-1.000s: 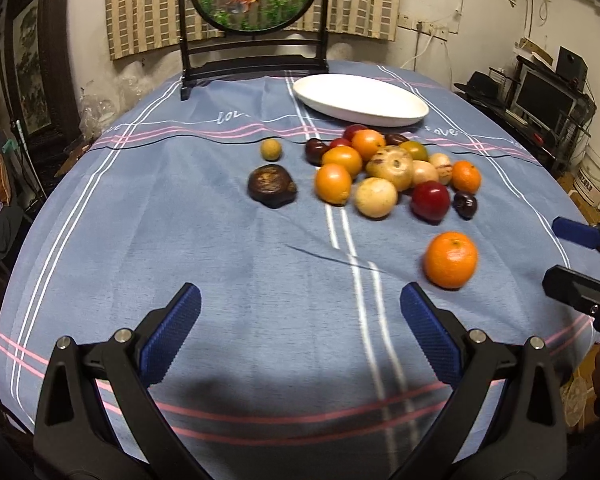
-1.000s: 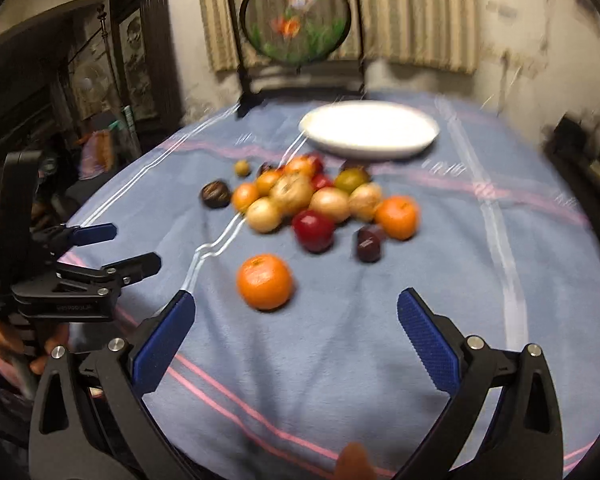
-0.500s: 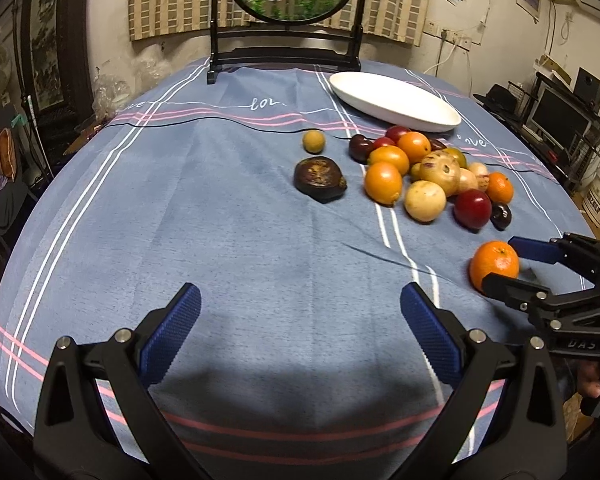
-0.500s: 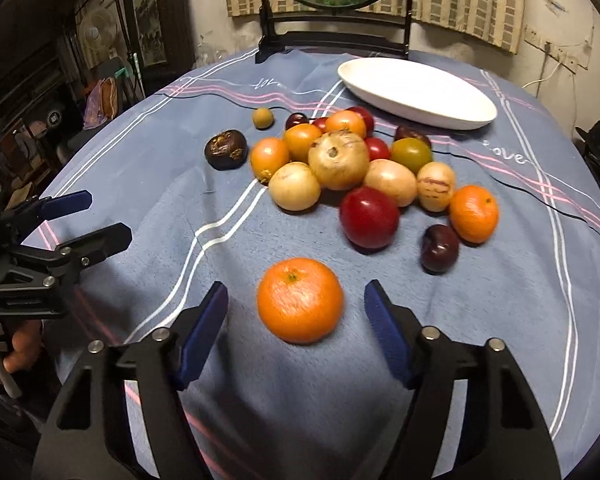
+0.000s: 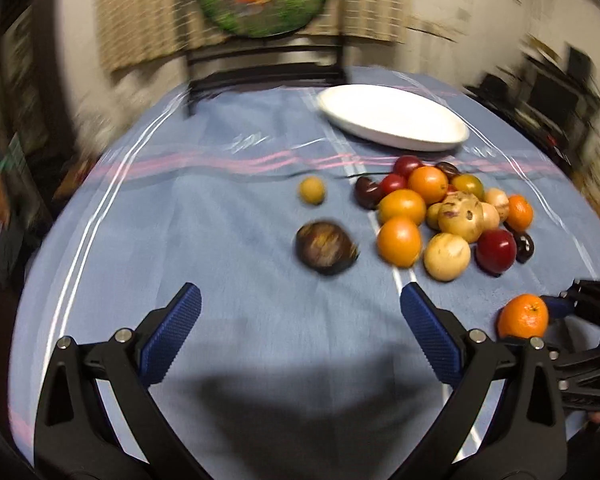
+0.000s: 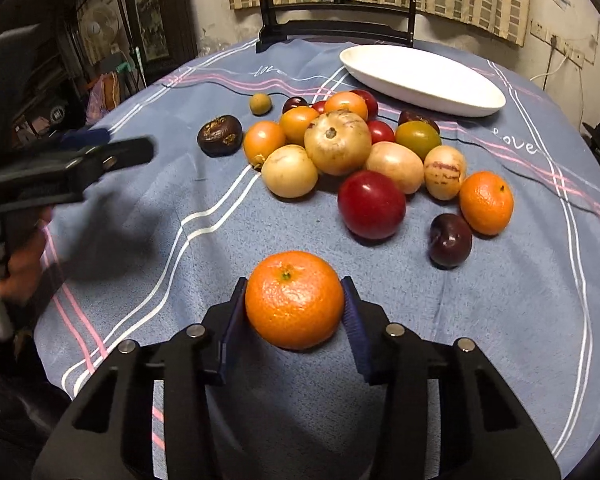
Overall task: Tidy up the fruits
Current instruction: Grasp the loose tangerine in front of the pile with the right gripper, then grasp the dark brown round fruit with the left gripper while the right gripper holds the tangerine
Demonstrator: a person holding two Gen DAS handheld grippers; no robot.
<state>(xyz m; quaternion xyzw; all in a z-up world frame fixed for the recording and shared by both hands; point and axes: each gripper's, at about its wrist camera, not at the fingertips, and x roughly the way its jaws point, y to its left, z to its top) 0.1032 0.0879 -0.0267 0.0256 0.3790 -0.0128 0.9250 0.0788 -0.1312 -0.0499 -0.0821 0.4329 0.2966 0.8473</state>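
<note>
A mandarin (image 6: 294, 300) sits on the blue tablecloth (image 6: 500, 320) nearest me, apart from the fruit heap. My right gripper (image 6: 294, 280) has it between its blue pads, which touch both sides; the jaws are closing. In the left wrist view that mandarin (image 5: 523, 317) shows at the far right. My left gripper (image 5: 300, 294) is open and holds nothing, hovering over bare cloth just short of a dark brown fruit (image 5: 326, 248). Behind it lies the heap (image 5: 460, 216) of orange, yellow, red and dark fruits. An empty white oval plate (image 6: 420, 76) rests behind the heap.
A small round yellow fruit (image 5: 312, 190) lies alone left of the heap. A black stand with a round painted screen (image 6: 336, 28) is at the table's far edge. Furniture and electronics crowd the room to the right (image 5: 552, 96). A hand (image 6: 20, 268) holds the left gripper's handle.
The right gripper came down and forward over the lone mandarin, and its jaws narrowed from wide apart to touching it. The left gripper slid across the table towards the dark brown fruit and stayed open.
</note>
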